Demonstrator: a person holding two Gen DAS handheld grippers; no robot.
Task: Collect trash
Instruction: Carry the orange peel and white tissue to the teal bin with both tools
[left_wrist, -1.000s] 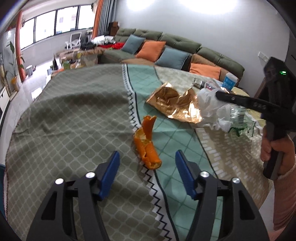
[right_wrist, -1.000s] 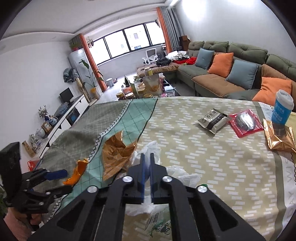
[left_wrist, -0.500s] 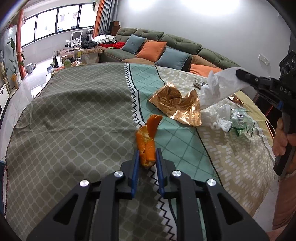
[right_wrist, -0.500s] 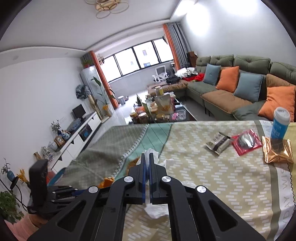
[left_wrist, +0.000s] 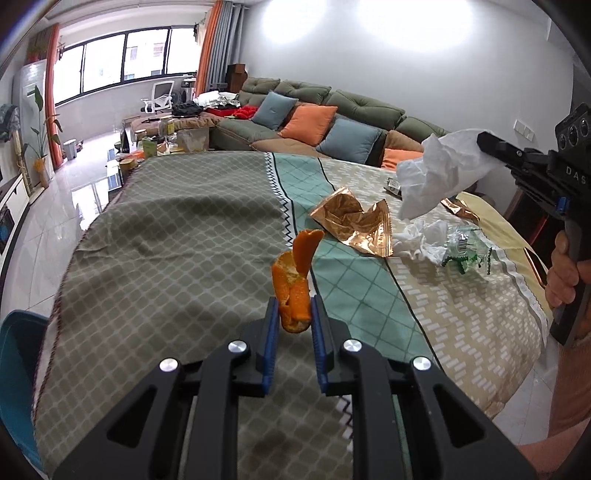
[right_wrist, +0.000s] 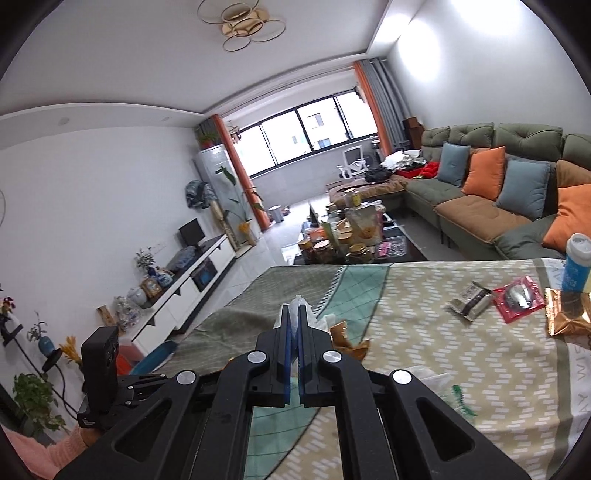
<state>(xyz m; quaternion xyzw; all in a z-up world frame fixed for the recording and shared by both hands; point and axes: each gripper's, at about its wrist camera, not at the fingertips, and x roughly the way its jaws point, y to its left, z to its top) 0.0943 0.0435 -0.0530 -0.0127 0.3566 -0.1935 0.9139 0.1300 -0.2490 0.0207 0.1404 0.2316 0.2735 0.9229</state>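
Left gripper (left_wrist: 291, 314) clenched on an orange peel (left_wrist: 295, 284), the blue pads (left_wrist: 271, 325) pressing its lower end from both sides, the upper curl standing free above them. Peel held clear above the patterned tablecloth (left_wrist: 166, 240), over the grey-green section just beside the zigzag stripe.

Right gripper (right_wrist: 294, 325) clenched on a crumpled white tissue (left_wrist: 439, 173), only a small white tuft (right_wrist: 298, 308) showing past its fingertips in the right wrist view. Seen from the left wrist view, tissue hanging in the air above the tablecloth, up and to the right of a crinkled copper foil wrapper (left_wrist: 354, 225) lying on the green band. Hand (left_wrist: 563, 273) wrapped around the right gripper's handle at the far right edge.

Still lying on the tablecloth, just right of the foil wrapper: a second wad of white tissue (left_wrist: 421, 240) and a clear crumpled plastic bag with green print (left_wrist: 465, 251). Further across the beige section, in the right wrist view: a dark snack packet (right_wrist: 471, 301), a red packet (right_wrist: 519, 297), another copper foil packet (right_wrist: 569, 314) and a blue and white cup (right_wrist: 576, 266). Teal bin rim (left_wrist: 18, 369) at the tablecloth's near left corner
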